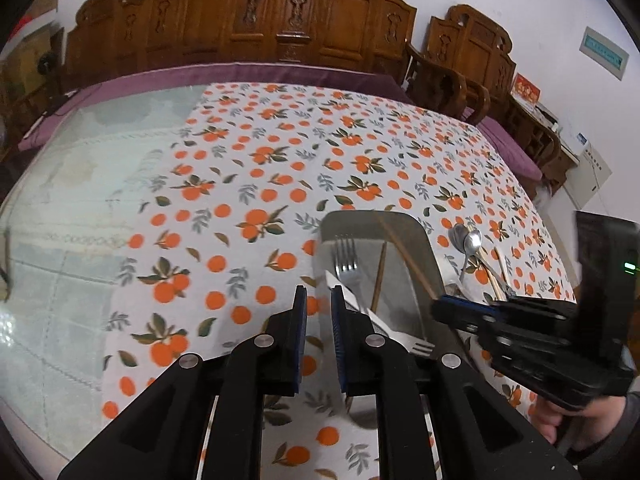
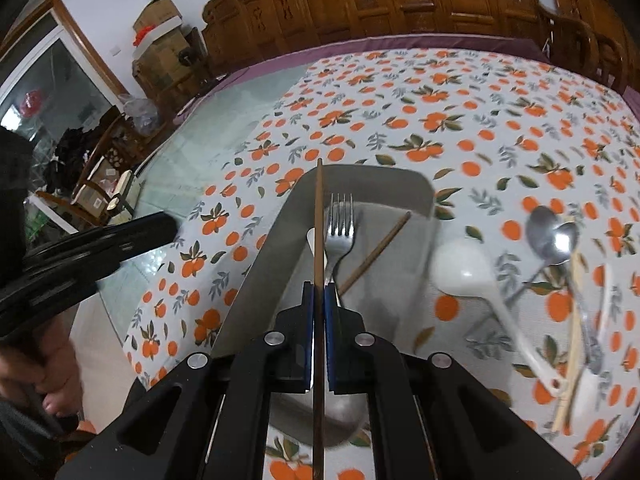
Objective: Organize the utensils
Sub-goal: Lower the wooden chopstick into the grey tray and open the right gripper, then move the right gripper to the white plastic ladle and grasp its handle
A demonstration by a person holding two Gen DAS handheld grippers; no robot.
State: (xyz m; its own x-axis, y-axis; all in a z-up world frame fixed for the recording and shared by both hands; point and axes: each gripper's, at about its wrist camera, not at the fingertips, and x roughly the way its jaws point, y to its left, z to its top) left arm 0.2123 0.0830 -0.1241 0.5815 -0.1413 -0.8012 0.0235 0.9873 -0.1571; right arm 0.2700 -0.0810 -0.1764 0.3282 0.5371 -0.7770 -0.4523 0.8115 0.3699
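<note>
Your left tongs (image 1: 319, 300) hang above the near edge of the metal tray (image 1: 416, 240) with a narrow gap between the blue pads and nothing in it. In the tray lie a steel fork (image 1: 347, 258), a white plastic fork (image 1: 404, 340) and a brown chopstick (image 1: 379, 276). Your right tongs (image 1: 438, 307) reach in from the right over the tray's rim. Two spoons (image 1: 468, 240) rest on the orange-print cloth (image 1: 260, 168) covering the bench.

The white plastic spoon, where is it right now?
In the right wrist view, the white plastic spoon lies on the orange-print tablecloth, just right of the metal tray and left of the metal spoons.
</note>
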